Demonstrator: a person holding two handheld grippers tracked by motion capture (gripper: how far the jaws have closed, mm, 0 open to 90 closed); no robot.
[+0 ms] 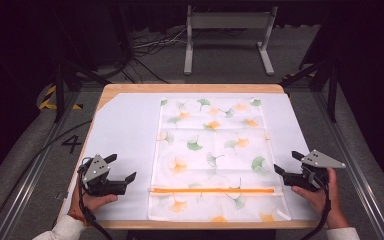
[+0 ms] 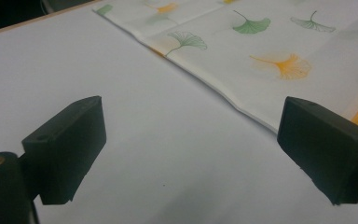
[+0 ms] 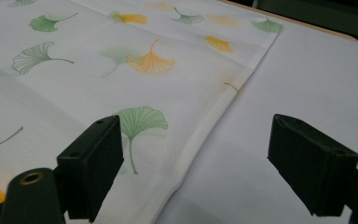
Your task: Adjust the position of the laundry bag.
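Observation:
A white cloth (image 1: 212, 150) printed with green and orange ginkgo leaves lies flat on the table, an orange stripe (image 1: 215, 190) running across it near the front. My left gripper (image 1: 121, 169) rests open on the white table cover, left of the cloth's left edge (image 2: 205, 81). My right gripper (image 1: 287, 163) is open at the cloth's right edge (image 3: 209, 123), its jaws straddling that edge just above it. Nothing sits between either pair of jaws.
A white cover (image 1: 122, 125) spreads over the wooden table (image 1: 190, 88). Beyond the table stand a white metal frame (image 1: 227, 30), cables on the floor (image 1: 150, 45) and black tripod legs (image 1: 75, 75) at both sides.

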